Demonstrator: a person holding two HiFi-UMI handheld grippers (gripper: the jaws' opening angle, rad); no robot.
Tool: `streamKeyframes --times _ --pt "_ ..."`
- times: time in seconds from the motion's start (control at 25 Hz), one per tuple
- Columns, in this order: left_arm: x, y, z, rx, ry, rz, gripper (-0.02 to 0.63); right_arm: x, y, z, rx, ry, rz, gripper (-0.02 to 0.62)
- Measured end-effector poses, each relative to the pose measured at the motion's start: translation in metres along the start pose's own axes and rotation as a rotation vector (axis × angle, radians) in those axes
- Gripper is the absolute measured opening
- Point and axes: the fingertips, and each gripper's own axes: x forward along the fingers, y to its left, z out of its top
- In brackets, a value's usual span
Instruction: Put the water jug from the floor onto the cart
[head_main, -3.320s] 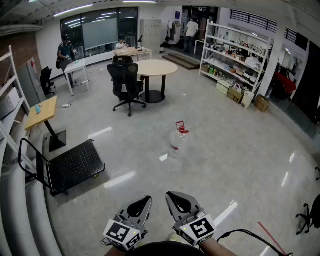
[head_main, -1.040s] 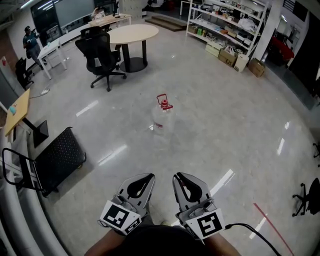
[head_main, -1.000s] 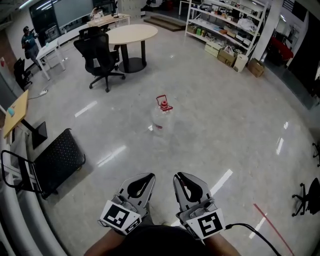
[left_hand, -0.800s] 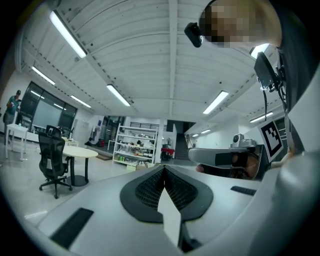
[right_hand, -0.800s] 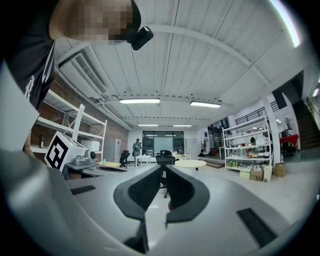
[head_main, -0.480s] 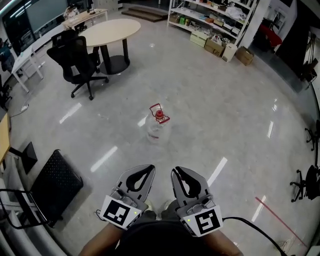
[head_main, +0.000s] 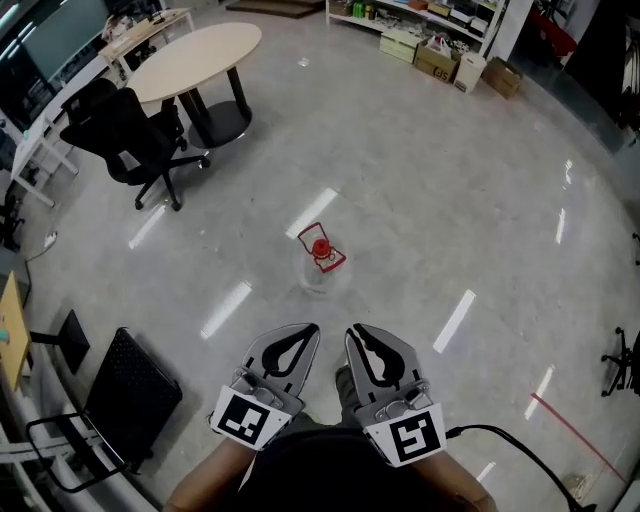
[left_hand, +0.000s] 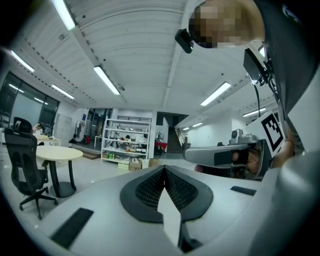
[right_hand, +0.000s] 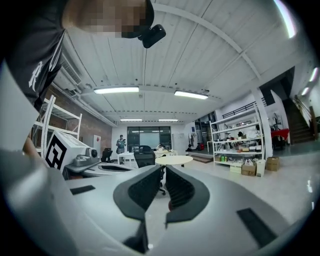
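The water jug stands upright on the floor, ahead of and apart from both your grippers. Your left gripper's jaws are pressed together, empty; your right gripper's jaws stand narrowly apart, empty. The cart lies at lower left.

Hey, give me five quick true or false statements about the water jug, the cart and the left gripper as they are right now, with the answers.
1. The water jug stands on the floor. True.
2. The jug sits on the cart. False: the cart is off to the left, apart from the jug.
3. The left gripper has its jaws together with nothing between them. True.
4. The jug's cap is blue. False: it is red.
5. A black office chair stands beside the round table. True.
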Motion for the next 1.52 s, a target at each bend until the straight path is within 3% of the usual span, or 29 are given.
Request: streamKeyframes --times 0.2,0.32,0.44,0.6,0.72,0.96,1.16,1.52 --pt "0.096 0.067 -0.048 -0.049 0.070 -0.054 -0.009 0.069 -0.076 -0.022 0.025 0.074 -0.050 0.006" --pt "0.143 0.108 -0.098 -0.069 0.101 -0.104 -0.009 0.101 -0.107 -0.063 0.036 0.126 -0.111 0.006" --pt "0.180 0.146 -0.170 -0.057 0.126 -0.161 -0.009 0.127 -0.128 -0.118 0.045 0.143 -0.174 0.006" --pt "0.223 0.186 -0.302 0.005 0.252 -0.238 0.032 0.156 -0.147 -0.203 0.082 0.164 -0.215 0.005" --pt "0.252 0.207 -0.387 0.000 0.320 -0.248 0.048 0.166 -0.161 -0.263 0.100 0.191 -0.228 0.005" --pt "0.297 0.223 -0.485 0.015 0.393 -0.255 0.058 0.177 -0.201 -0.353 0.122 0.200 -0.252 0.005" --pt "0.310 0.225 -0.552 0.094 0.618 -0.268 0.074 0.178 -0.227 -0.389 0.168 0.185 -0.272 0.005" --pt "0.325 0.206 -0.620 0.252 1.007 -0.365 0.115 0.156 -0.261 -0.416 0.225 0.168 -0.334 0.005"
